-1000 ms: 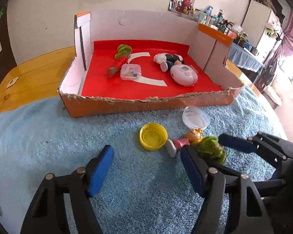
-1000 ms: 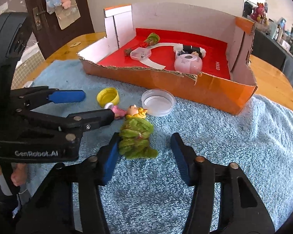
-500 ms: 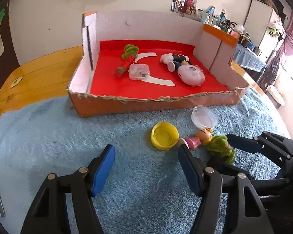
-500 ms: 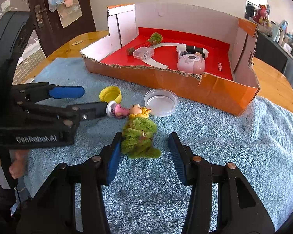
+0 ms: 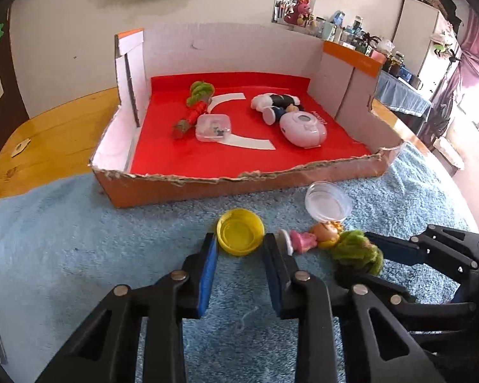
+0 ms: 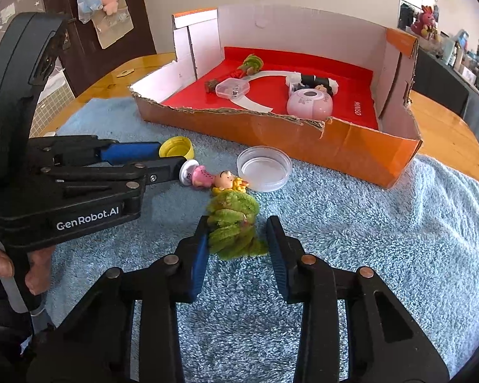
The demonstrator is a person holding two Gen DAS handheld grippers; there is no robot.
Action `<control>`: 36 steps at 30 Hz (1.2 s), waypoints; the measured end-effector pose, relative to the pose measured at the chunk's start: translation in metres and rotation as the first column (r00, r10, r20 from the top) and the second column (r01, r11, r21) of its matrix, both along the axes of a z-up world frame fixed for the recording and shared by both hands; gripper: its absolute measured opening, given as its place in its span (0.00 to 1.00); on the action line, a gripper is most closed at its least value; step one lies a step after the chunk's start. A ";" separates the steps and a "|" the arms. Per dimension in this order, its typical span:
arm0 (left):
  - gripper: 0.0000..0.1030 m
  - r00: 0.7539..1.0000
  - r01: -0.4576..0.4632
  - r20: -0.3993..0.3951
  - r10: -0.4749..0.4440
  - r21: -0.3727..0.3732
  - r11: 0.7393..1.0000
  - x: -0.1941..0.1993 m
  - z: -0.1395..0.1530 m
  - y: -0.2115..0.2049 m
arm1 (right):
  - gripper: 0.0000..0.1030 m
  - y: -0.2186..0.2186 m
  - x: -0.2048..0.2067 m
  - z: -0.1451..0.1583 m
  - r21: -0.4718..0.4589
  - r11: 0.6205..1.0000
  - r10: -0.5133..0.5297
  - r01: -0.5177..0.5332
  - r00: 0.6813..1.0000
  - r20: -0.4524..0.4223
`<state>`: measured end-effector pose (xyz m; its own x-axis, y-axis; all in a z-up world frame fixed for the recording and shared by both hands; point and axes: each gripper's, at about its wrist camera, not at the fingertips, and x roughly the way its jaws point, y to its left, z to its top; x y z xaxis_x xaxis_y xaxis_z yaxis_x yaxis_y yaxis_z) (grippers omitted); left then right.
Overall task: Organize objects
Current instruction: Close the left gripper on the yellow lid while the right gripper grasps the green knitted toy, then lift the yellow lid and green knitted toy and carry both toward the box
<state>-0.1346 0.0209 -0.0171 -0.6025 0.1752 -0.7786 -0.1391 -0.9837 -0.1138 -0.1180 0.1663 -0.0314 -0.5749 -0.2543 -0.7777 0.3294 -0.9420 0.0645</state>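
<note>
Nearest, right claw (image 6: 236, 245): closing, green fuzzy toy (image 6: 234, 223) between its pads, right pad not yet touching.
Left claw (image 5: 239, 255): closing about yellow cap (image 5: 240, 235), seemingly for pickup; contact unclear.
Blue towel (image 5: 79, 255): cushions the surface; pink figurine (image 5: 306, 239) and clear lid (image 5: 327, 202) lie loose.
Far, cardboard box (image 5: 207, 188): likely destination, already holding sorted toys.

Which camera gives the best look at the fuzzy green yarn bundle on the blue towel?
The right wrist view: the fuzzy green yarn bundle lies centred and close, its whole length visible between that gripper's closing jaws. The left wrist view catches it only low at the right edge, smaller, its lower part hidden behind black gripper arms.
</note>
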 end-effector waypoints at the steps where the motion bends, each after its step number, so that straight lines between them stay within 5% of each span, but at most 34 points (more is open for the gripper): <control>1: 0.29 1.000 0.001 -0.003 -0.001 0.004 1.000 -0.001 0.000 0.000 | 0.32 0.000 0.000 0.000 -0.001 1.000 0.000 0.000 1.000 0.001; 36: 0.29 0.998 -0.063 -0.005 0.064 0.074 0.995 0.032 0.002 -0.016 | 0.31 0.005 0.008 0.016 -0.076 0.996 -0.042 0.038 0.998 -0.043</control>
<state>-0.1029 0.0054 -0.0148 -0.6196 0.1932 -0.7608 -0.0777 -0.9796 -0.1855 -0.1103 0.1713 -0.0155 -0.6194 -0.2870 -0.7308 0.2957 -0.9475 0.1215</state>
